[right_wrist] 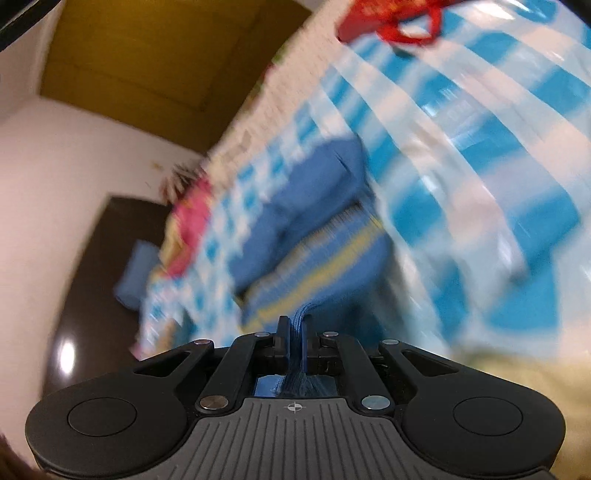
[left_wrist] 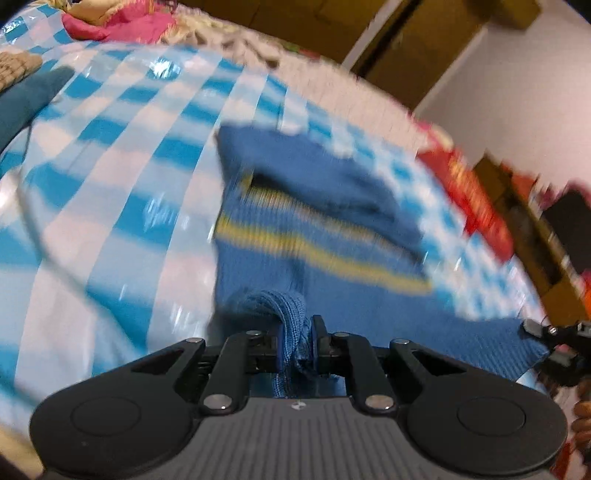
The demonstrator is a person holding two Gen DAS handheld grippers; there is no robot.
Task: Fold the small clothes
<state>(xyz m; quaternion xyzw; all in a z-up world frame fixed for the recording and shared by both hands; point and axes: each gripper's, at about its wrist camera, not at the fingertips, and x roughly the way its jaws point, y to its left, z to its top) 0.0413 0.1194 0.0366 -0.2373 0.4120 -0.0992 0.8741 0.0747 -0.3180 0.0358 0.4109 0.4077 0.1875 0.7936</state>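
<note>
Since both grippers pinch its near hem, the blue ribbed knit garment with a yellow stripe (left_wrist: 314, 254) hangs soft, light and stretchy over the blue-and-white checked plastic sheet (left_wrist: 122, 155); left gripper (left_wrist: 297, 343) and right gripper (right_wrist: 293, 339) fingers are pressed onto bunched knit, corners being the best hold; motion blur hides its shape and sleeves

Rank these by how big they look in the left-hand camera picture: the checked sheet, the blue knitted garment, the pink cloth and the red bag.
1. Checked sheet, filling most of the view.
2. Blue knitted garment, though nearness to the camera enlarges it.
3. Red bag and pink cloth: both far, blurred, partly cut off; too alike to rank.
</note>
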